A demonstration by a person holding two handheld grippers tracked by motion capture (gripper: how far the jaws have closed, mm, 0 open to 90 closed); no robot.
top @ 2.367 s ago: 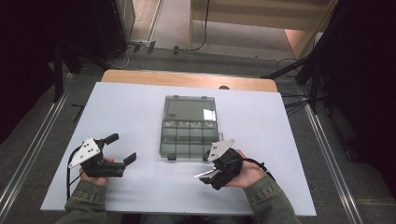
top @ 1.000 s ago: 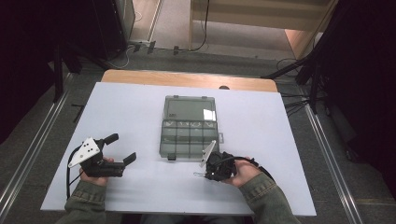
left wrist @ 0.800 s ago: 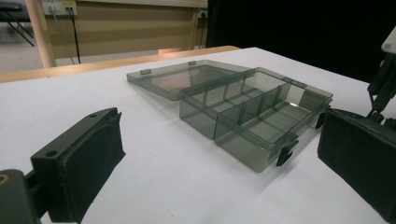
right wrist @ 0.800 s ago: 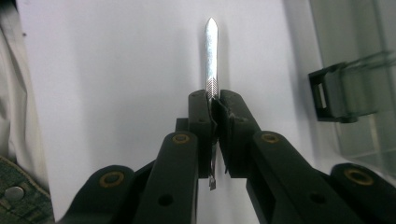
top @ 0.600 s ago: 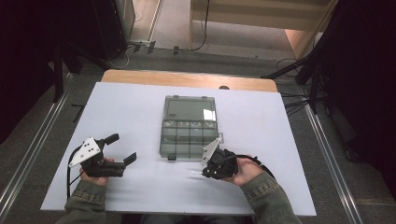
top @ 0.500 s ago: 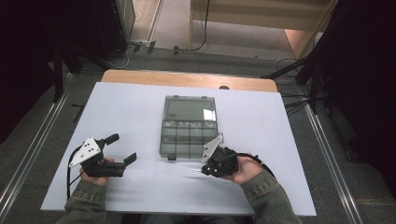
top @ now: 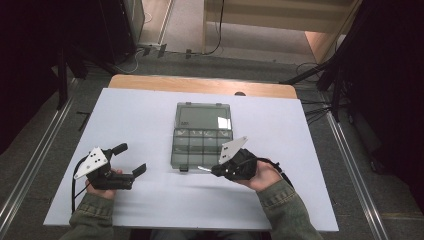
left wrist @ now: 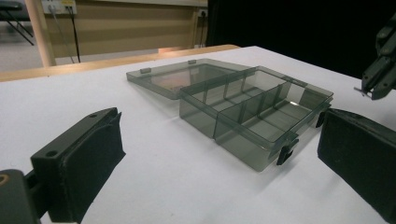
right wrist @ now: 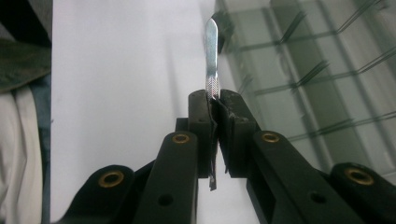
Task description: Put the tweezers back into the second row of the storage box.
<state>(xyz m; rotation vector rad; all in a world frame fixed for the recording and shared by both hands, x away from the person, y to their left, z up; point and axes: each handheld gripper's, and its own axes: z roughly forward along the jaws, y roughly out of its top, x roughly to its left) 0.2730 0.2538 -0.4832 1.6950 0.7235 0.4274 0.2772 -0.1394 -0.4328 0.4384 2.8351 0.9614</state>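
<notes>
A smoky clear compartment box (top: 202, 142) lies open mid-table, its lid flat on the far side; it shows too in the left gripper view (left wrist: 252, 109) and the right gripper view (right wrist: 327, 70). My right gripper (top: 212, 170) hovers at the box's near right corner, shut on a thin flat metal tool (right wrist: 211, 51) whose rounded end points past the jaws toward the box. That gripper (right wrist: 215, 100) pinches the tool's ridged part. My left gripper (top: 131, 158) rests at the left, open, nothing between its pads (left wrist: 93, 154).
The white tabletop (top: 300, 130) ends in a wooden strip (top: 200, 85) at the far edge. Dark stands and cables surround the table on the floor. The right gripper (left wrist: 380, 70) hangs at the top right of the left gripper view.
My right gripper has risen off the table with the metal tool and edged toward the box. The left gripper has stayed put.
</notes>
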